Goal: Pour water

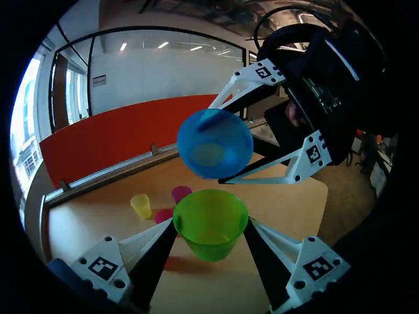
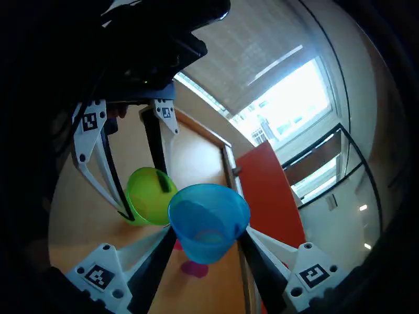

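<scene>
Left fingers (image 1: pixel 157 251): clamped on upright green cup (image 1: pixel 210 230).
Right fingers (image 2: pixel 152 261): gripping blue cup (image 2: pixel 208 220).
Relation: blue cup tipped just above green.

Pink cup (image 1: pixel 163 215) half hidden, behind green cup (image 1: pixel 210 222)

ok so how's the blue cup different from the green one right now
The green cup stands upright in the left gripper; the blue cup, in the right gripper, is tipped toward its side. The blue cup hangs higher, just above the green cup's rim. Both are see-through plastic cups, each clamped between jaws above the table.
</scene>
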Demonstrator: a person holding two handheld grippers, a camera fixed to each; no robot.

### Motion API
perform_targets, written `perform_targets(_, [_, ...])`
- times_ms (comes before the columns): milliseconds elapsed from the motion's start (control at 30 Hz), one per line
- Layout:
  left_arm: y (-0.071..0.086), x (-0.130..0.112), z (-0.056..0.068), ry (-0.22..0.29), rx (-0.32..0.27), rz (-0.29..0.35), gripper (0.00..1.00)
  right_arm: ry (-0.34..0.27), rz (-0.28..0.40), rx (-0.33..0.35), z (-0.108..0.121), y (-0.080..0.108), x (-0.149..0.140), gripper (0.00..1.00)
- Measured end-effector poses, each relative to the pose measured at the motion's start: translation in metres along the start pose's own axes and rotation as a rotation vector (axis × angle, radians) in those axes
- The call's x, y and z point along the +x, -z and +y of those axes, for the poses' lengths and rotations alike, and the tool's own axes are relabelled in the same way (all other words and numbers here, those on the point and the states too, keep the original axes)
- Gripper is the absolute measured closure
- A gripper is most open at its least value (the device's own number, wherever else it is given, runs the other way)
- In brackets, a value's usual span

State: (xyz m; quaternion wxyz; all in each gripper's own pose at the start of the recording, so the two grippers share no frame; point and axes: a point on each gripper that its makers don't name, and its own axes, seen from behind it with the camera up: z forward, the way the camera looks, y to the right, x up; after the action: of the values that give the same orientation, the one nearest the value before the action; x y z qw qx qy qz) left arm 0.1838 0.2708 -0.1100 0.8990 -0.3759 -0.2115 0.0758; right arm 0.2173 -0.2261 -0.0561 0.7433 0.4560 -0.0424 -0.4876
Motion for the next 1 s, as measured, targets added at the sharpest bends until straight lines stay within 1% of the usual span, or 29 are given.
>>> perform_targets(100, [-0.0005,0.0005,0.0006,0.0,-0.003,0.001,0.13,0.014,-0.002,0.002,0.0015,-0.0003,0.0002,0.15])
perform_targets(400, [-0.0009,-0.0002,-0.0008,0.002,-0.004,0.002,0.13,0.085,-0.008,0.007,-0.0002,-0.0018,0.0014,0.15])
perform_targets(1000, [-0.0012,0.0023,-0.0014,0.004,-0.008,0.009,0.13,0.156,-0.007,0.003,0.0,-0.004,0.0084,0.15])
